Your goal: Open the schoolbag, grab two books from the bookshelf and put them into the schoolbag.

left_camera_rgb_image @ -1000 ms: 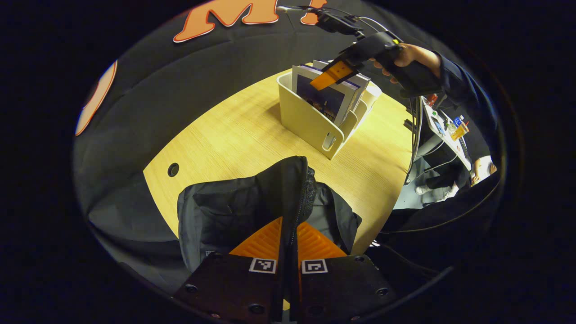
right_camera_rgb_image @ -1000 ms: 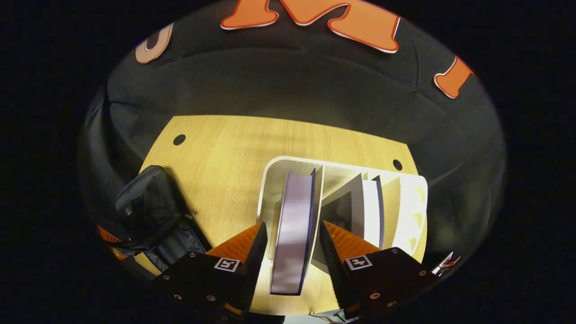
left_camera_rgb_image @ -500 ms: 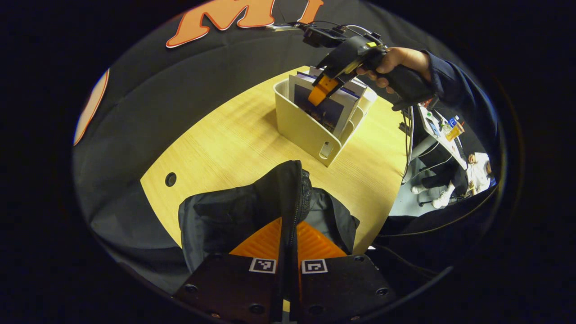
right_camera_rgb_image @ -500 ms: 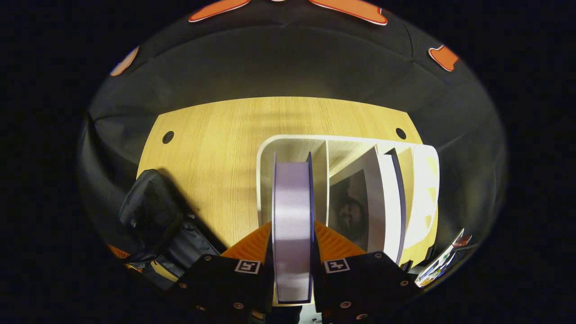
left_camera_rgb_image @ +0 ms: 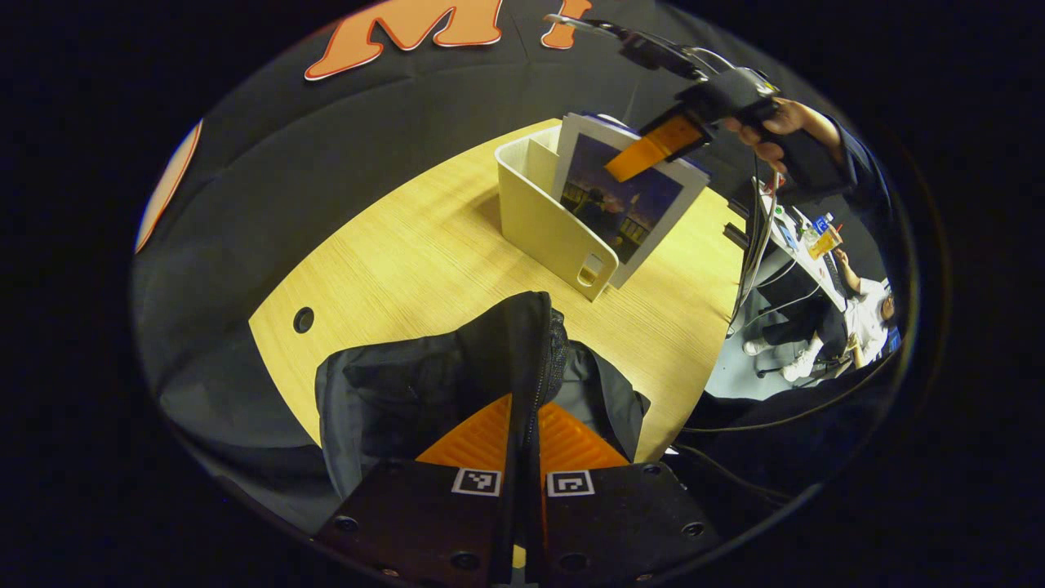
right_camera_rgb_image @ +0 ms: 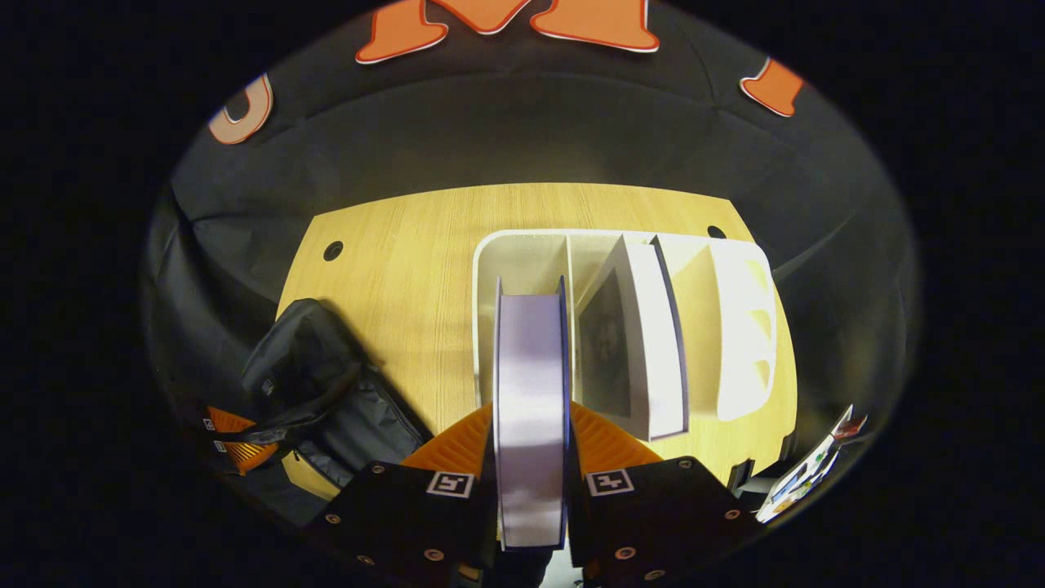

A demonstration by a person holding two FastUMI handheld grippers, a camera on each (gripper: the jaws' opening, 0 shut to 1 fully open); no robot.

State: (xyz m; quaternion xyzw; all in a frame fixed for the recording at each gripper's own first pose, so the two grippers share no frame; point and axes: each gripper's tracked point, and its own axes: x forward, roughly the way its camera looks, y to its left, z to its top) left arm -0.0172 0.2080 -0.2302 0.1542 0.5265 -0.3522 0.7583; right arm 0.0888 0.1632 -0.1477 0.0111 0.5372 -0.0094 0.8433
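My left tool (left_camera_rgb_image: 524,429) is clamped on the schoolbag (left_camera_rgb_image: 457,384) flap edge, holding it up off the desk (left_camera_rgb_image: 408,253). Farther off, my right tool (left_camera_rgb_image: 653,147) grips a book (left_camera_rgb_image: 624,200) tilted up, partly out of the bookshelf (left_camera_rgb_image: 543,220).

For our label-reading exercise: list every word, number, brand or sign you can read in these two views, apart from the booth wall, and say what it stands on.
Nothing here can be read.
Book: its cover shows a dark picture; any title is too small to read.
Schoolbag: small pale tag, too blurred.
Left gripper and right gripper: square black-and-white coded markers, no words.
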